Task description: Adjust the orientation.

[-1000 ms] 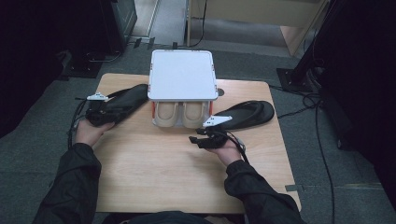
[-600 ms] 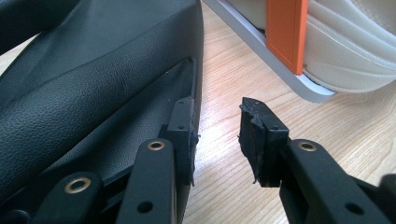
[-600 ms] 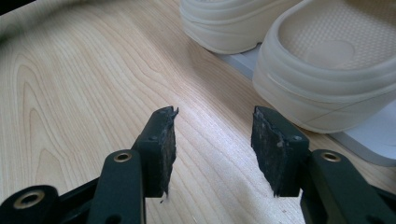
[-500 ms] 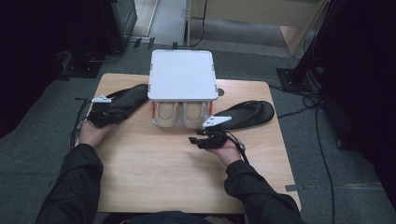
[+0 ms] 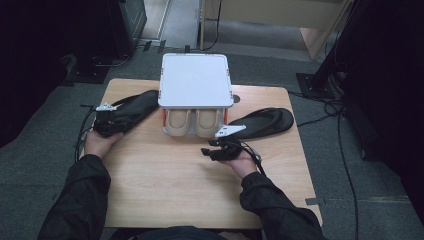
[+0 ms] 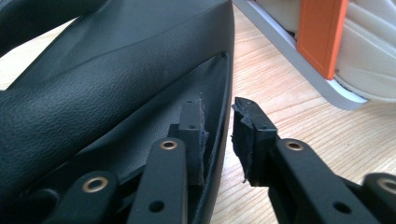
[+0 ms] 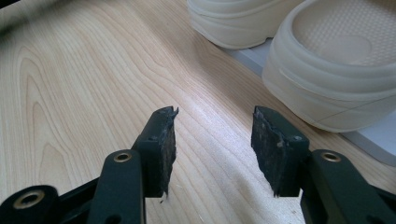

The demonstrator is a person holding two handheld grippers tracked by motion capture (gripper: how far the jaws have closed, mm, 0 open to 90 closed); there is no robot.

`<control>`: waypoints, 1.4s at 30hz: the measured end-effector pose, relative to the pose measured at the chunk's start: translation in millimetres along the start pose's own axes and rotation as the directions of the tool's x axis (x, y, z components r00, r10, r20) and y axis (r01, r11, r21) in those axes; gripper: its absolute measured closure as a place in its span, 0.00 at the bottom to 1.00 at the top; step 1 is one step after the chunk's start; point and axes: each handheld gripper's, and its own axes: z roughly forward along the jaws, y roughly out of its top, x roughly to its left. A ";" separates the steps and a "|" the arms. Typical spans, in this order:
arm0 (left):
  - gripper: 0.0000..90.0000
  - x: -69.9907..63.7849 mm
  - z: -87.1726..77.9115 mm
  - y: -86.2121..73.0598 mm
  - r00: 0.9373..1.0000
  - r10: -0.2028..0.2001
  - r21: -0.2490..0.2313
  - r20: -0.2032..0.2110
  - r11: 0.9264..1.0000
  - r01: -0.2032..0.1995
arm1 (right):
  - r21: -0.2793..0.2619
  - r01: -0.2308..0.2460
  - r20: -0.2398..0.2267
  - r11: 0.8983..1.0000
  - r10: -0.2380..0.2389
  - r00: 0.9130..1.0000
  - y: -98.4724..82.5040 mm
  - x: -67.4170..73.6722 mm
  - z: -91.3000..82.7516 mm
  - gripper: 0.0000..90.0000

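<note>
A black slipper (image 5: 132, 107) lies at the table's left, and my left gripper (image 5: 107, 120) is at its near end. In the left gripper view one pad sits inside the black slipper (image 6: 116, 93) and the other outside. The slipper's side wall stands in my left gripper (image 6: 217, 109), whose jaws have just been closing, with a thin gap left at the outer pad. My right gripper (image 5: 212, 150) hovers open over bare wood in front of two cream slippers (image 5: 195, 122). Nothing is inside my right gripper (image 7: 215, 126); the cream slippers (image 7: 336, 70) lie just beyond.
A low rack with a white top (image 5: 195, 80) and orange posts (image 6: 322, 32) stands at the table's far middle, the cream pair on its bottom shelf (image 7: 373, 135). A second black slipper (image 5: 262, 121) lies to the right of it. Bare wood stretches toward the near edge.
</note>
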 end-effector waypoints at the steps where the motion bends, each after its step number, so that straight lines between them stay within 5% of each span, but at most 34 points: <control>1: 0.87 0.6 -1.1 -0.5 1.000 -0.002 0.006 0.009 1.000 0.002 | 0.000 -0.001 0.000 1.000 0.001 1.000 0.0 0.0 0.0 0.56; 10: 0.89 -9.4 -14.8 -7.5 0.998 0.045 0.072 0.036 0.996 -0.047 | -0.006 -0.008 -0.003 1.000 0.008 1.000 0.2 -0.7 -1.7 0.56; 15: 0.89 -10.3 -25.9 -15.6 0.996 0.019 0.096 0.082 0.995 -0.027 | -0.006 -0.006 -0.006 1.000 0.006 1.000 0.3 -0.6 -2.8 0.56; 25: 0.94 -8.3 -45.5 -28.8 0.994 -0.046 0.074 0.095 0.996 0.039 | -0.009 -0.001 -0.013 1.000 0.001 1.000 0.6 1.4 -1.6 0.56; 29: 0.94 -19.7 -46.6 -30.4 0.991 -0.011 0.092 0.131 0.996 -0.001 | -0.006 -0.004 -0.013 1.000 0.004 1.000 0.8 1.6 -0.6 0.56; 31: 0.93 -24.7 -43.6 -32.6 0.992 0.015 0.123 0.128 0.992 -0.031 | -0.006 0.000 -0.014 1.000 0.000 1.000 0.9 1.7 0.0 0.56; 34: 0.92 -21.3 -39.4 -35.4 0.995 -0.003 0.163 0.097 0.987 -0.013 | -0.004 0.005 -0.014 1.000 -0.005 1.000 1.2 1.9 0.7 0.56; 42: 0.88 -0.5 -46.5 -39.0 0.997 -0.076 0.108 0.022 0.991 0.073 | -0.003 0.007 -0.014 1.000 -0.007 1.000 1.3 1.6 0.4 0.56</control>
